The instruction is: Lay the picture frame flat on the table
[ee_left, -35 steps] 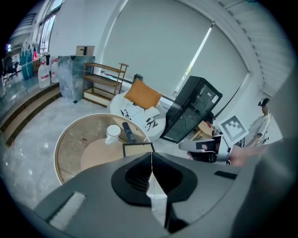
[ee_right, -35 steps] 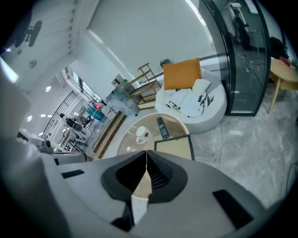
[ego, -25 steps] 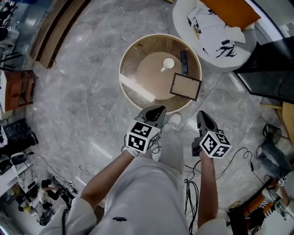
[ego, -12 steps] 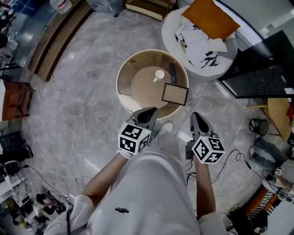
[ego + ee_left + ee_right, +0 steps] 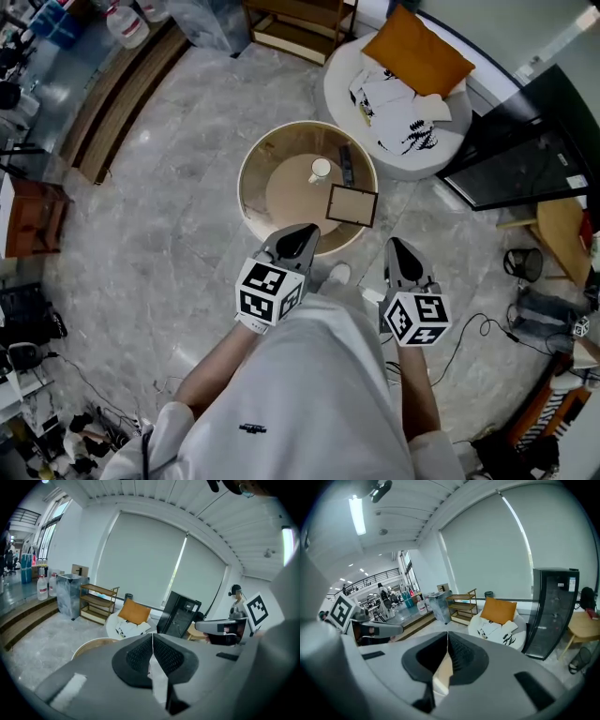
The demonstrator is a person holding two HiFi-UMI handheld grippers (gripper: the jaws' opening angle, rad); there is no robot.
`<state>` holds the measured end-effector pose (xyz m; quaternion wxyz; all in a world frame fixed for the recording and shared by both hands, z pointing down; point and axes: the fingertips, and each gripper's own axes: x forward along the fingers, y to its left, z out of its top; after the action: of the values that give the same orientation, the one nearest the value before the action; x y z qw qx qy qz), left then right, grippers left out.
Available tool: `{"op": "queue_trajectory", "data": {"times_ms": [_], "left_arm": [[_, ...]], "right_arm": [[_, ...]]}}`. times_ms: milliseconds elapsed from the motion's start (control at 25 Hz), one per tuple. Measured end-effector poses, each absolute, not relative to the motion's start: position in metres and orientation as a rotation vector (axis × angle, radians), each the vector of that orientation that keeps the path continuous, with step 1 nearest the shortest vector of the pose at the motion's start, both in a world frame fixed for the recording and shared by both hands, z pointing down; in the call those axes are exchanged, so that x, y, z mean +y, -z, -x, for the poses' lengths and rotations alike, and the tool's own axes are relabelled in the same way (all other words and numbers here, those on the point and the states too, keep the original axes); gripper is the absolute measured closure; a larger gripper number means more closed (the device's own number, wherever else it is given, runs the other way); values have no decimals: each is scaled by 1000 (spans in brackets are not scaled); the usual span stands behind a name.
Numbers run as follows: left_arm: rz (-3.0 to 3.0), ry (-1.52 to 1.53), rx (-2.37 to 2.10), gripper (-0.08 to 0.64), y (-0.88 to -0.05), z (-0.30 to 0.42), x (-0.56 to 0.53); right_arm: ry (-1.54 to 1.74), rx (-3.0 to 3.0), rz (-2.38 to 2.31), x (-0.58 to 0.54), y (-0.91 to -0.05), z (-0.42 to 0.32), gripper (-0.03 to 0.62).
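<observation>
The picture frame (image 5: pixel 352 204), dark-edged with a tan face, rests on the right side of the round wooden table (image 5: pixel 255 202). From above I cannot tell whether it leans or lies flat. Behind it are a white cup (image 5: pixel 321 170) and a dark remote (image 5: pixel 347 165). My left gripper (image 5: pixel 305 231) hovers at the table's near rim, shut and empty, a short way left of the frame. The right gripper (image 5: pixel 395 246) hangs over the floor, right of the table and nearer me than the frame, also shut and empty. The left gripper view shows closed pads (image 5: pixel 140 654), and so does the right gripper view (image 5: pixel 461 651).
A white round seat (image 5: pixel 427 141) with an orange cushion (image 5: pixel 417 52) stands behind the table. To its right is a black cabinet (image 5: pixel 525 150). A wooden shelf (image 5: pixel 300 23) is at the back, steps (image 5: pixel 122 84) are at the left, and cables (image 5: pixel 469 328) lie on the floor at the right.
The head view has pulled back and swung, so the table and frame look smaller and sit lower in the picture. Both grippers stay shut near the table's near edge.
</observation>
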<state>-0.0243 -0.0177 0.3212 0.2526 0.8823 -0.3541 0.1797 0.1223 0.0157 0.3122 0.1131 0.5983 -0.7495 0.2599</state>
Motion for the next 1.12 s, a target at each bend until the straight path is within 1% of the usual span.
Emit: {"op": "queue_trajectory", "data": {"times_ms": [280,1120], "left_arm": [[-2420,-465,-949,552,-317,14,-18],[-2443,-471,-909,552,-306,0,-9]], "right_arm": [[-637,-2185,-1769,23,-303,-120,586],[-579,-2195,-1751,27,-295,-116,586]]}}
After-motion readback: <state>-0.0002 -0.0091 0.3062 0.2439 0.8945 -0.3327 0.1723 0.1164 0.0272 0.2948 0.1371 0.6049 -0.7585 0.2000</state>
